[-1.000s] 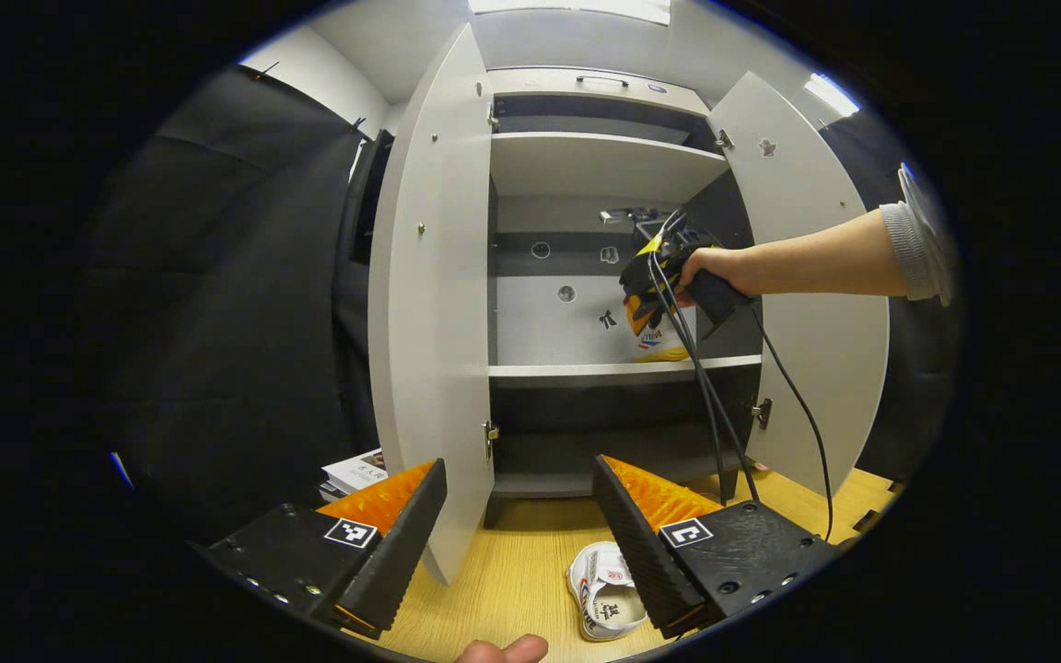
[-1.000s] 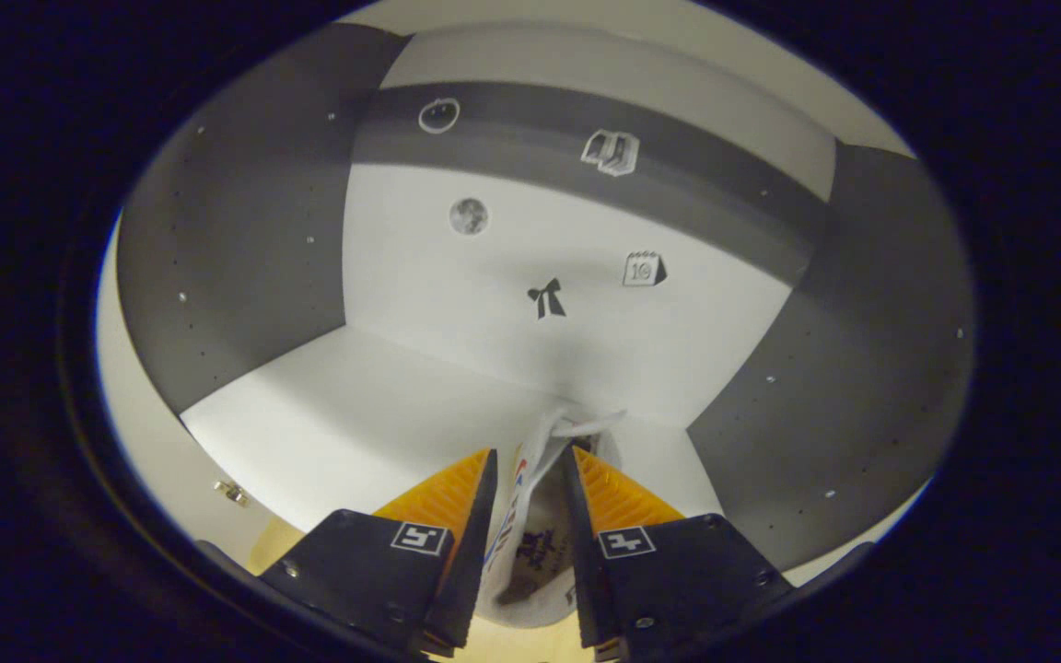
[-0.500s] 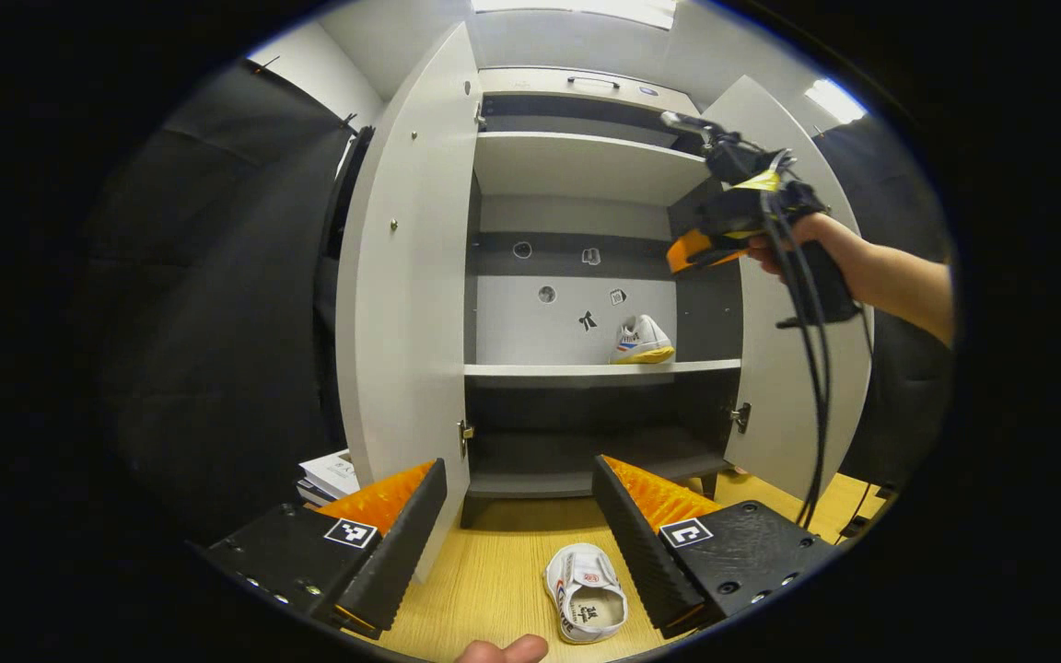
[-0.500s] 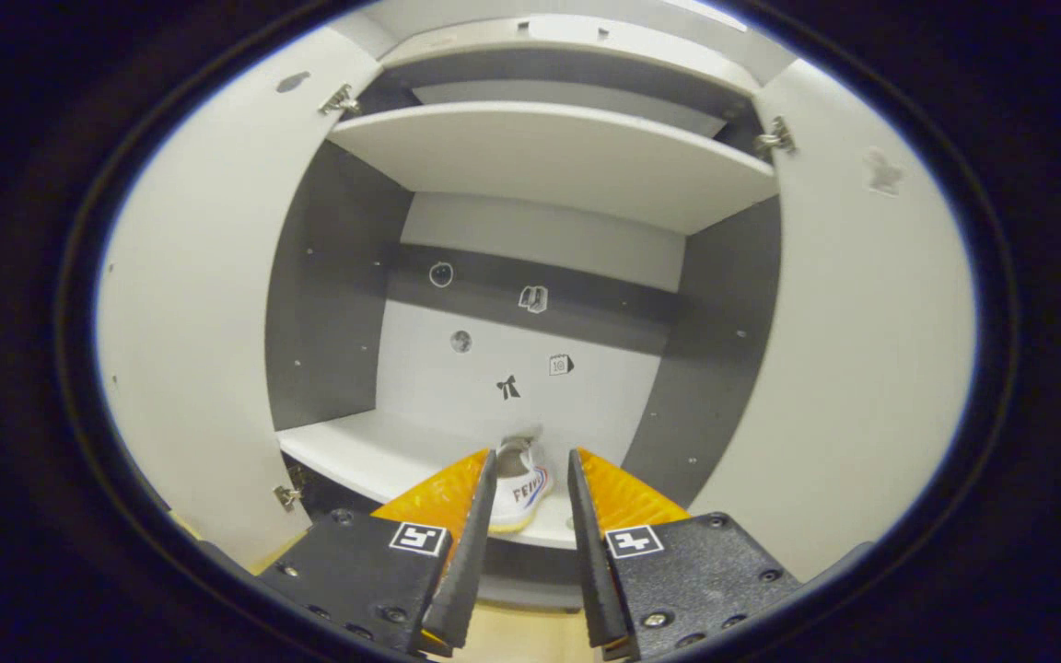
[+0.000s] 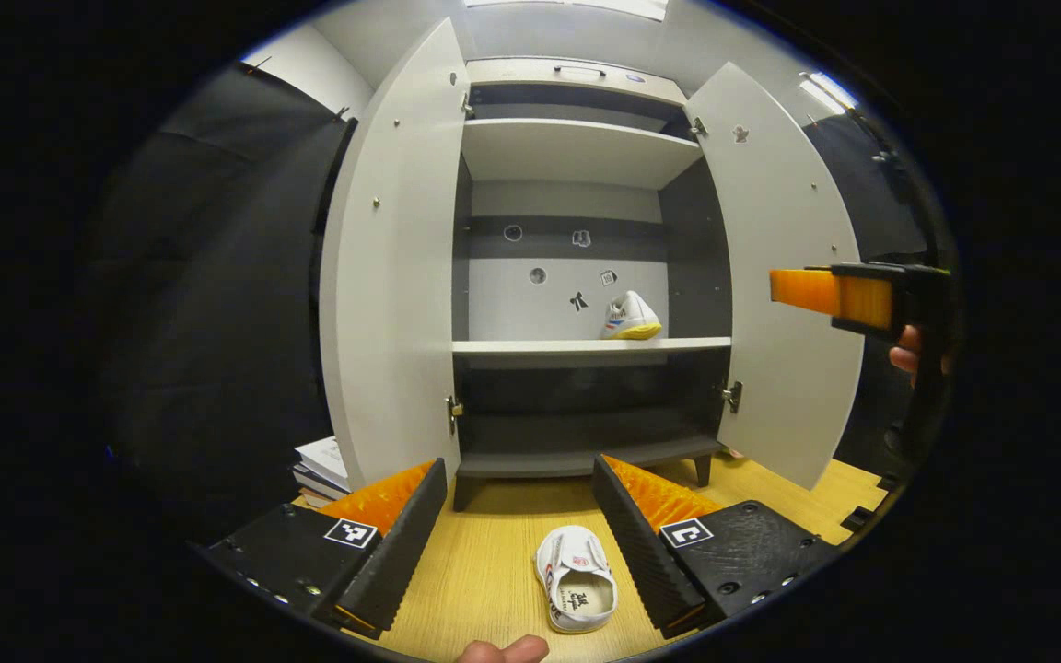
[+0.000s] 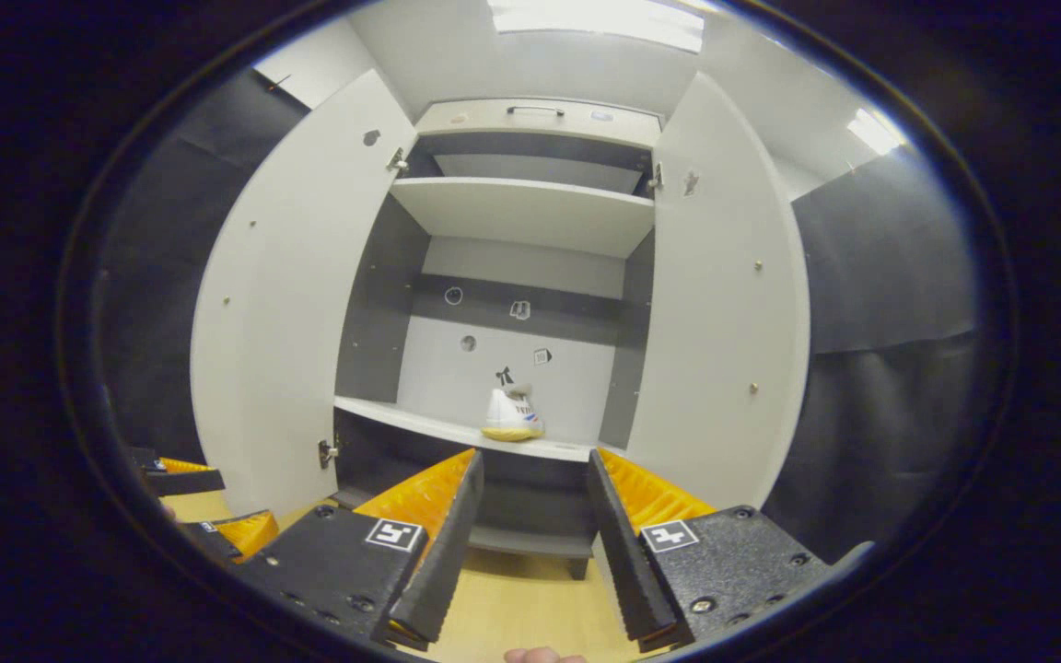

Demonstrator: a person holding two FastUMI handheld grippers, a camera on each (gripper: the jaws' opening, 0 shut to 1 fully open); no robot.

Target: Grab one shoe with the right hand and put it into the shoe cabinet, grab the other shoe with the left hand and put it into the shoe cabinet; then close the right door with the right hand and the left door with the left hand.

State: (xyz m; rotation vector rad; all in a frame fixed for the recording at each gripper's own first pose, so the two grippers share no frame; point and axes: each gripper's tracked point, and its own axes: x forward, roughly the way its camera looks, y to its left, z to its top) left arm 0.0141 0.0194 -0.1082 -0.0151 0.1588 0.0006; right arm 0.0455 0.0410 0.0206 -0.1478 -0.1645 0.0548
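Note:
One white shoe [image 5: 630, 319] with a yellow sole stands on the middle shelf [image 5: 512, 346] of the shoe cabinet, toward its right side; the right gripper view has that shoe [image 6: 513, 416] straight ahead. The other white shoe [image 5: 575, 592] lies on the wooden floor, just ahead of my left gripper [image 5: 519, 481], which is open and empty above it. My right gripper [image 6: 534, 470] is open and empty, well back from the cabinet; it shows at the right edge of the left gripper view [image 5: 833, 293]. Both doors, left [image 5: 388, 276] and right [image 5: 784, 267], stand wide open.
A stack of books [image 5: 320, 463] lies on the floor left of the cabinet, behind the left door. Black cloth walls close in both sides. The wooden floor [image 5: 484, 571] runs in front of the cabinet. A fingertip [image 5: 503, 650] shows at the bottom edge.
My right gripper let go of the shoe on the middle shelf, pulled out of the cabinet and backed off to the right, opening wider. The left gripper drew back slightly.

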